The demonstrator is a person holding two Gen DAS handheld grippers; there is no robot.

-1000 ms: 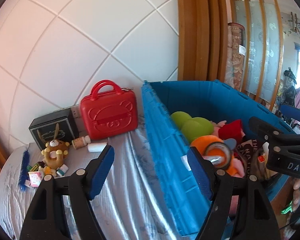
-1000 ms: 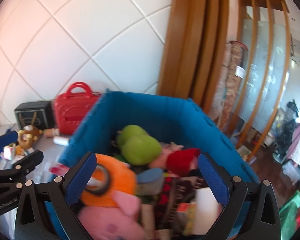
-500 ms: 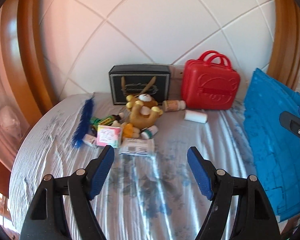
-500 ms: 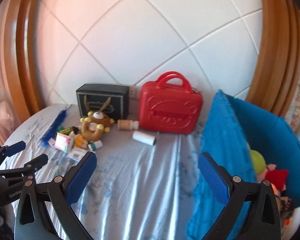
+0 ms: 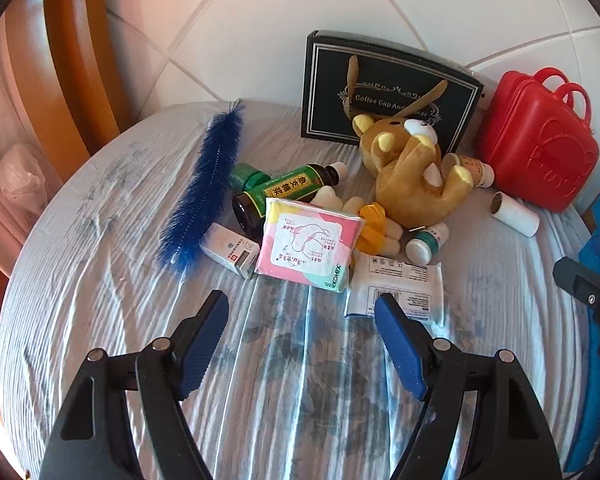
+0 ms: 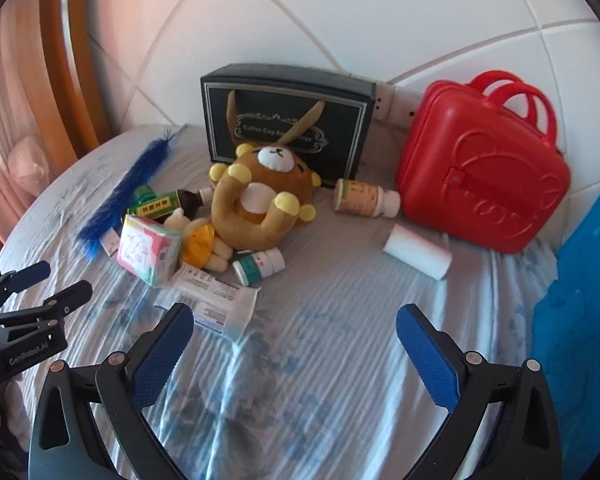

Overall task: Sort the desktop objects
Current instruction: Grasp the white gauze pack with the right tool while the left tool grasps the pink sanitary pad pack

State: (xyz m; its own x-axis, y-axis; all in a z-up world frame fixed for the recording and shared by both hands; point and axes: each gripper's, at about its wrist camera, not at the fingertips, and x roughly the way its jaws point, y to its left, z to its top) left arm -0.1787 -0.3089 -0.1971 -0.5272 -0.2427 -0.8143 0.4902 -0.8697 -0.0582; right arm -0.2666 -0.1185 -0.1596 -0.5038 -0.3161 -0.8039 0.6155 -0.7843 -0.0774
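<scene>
Swung away from the blue bin (image 6: 580, 280) and now facing the pile on the desk (image 5: 100, 280); bin reduced to a blue edge at far right in both views. Reads as a drop-off finished and the next pick starting. Left hand-held gripper (image 5: 300, 340) released, jaws spread wide and empty, hanging just short of the pink tissue pack (image 5: 308, 248) and the flat white packet (image 5: 396, 288). Right hand-held gripper (image 6: 292, 344) likewise released and empty, low over bare cloth with the packet's corner beside its left finger. Remaining things clustered tight: plush bear (image 5: 412, 176) leaning on the black box (image 5: 384, 92), green bottle (image 5: 284, 188) partly under the tissue pack, blue brush (image 5: 204, 188) lying apart on the left, white roll (image 6: 416, 252) and pill bottle (image 6: 364, 198) near the red case (image 6: 484, 176). Open cloth in front and to the left gives room for approach; right side hemmed by the bin wall. Tissue pack probably the easiest grasp, sitting on top and nearest.
</scene>
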